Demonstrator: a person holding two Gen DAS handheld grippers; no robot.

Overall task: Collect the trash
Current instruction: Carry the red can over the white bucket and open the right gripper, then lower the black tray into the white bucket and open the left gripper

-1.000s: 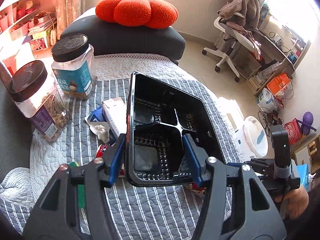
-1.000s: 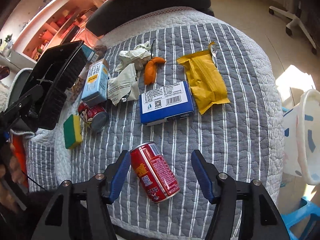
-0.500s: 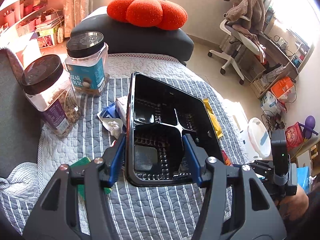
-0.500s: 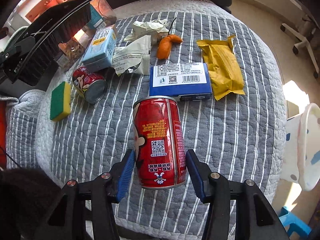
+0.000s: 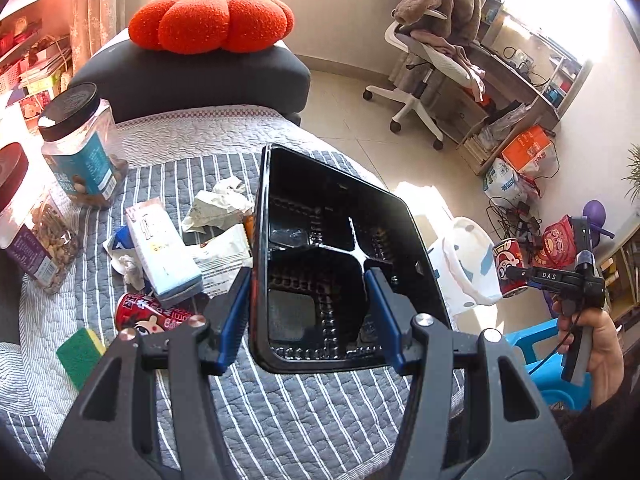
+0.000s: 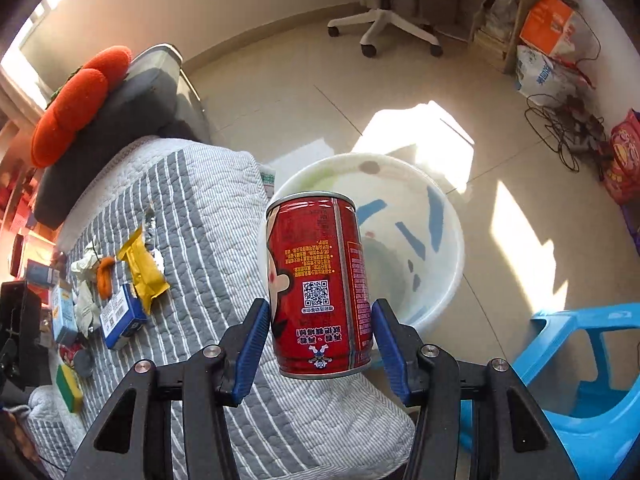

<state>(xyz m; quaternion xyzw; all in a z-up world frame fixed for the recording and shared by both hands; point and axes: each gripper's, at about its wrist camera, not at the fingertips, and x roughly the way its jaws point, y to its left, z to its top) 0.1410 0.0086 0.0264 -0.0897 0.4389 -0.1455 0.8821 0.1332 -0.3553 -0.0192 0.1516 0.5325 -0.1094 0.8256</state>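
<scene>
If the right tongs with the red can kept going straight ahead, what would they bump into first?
Probably the white bin on the floor. The right tongs, holding the red can, point into its open mouth, though depth is hard to judge.

The white bin's point(image 6: 440, 216) mouth lies open beneath the right tool point(image 6: 320, 340); a blue stool point(image 6: 592, 364) crowds its near side; the quilted tabletop point(image 6: 208, 208) edge seems to touch its left; bare floor point(image 6: 312, 92) beyond.

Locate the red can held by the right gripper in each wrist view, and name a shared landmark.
Left wrist view: red can at the far right, in the right gripper, beside the white bin.
Right wrist view: centre, between the blue pads, over the bin.
Shared landmark: orange pumpkin cushion.
</scene>
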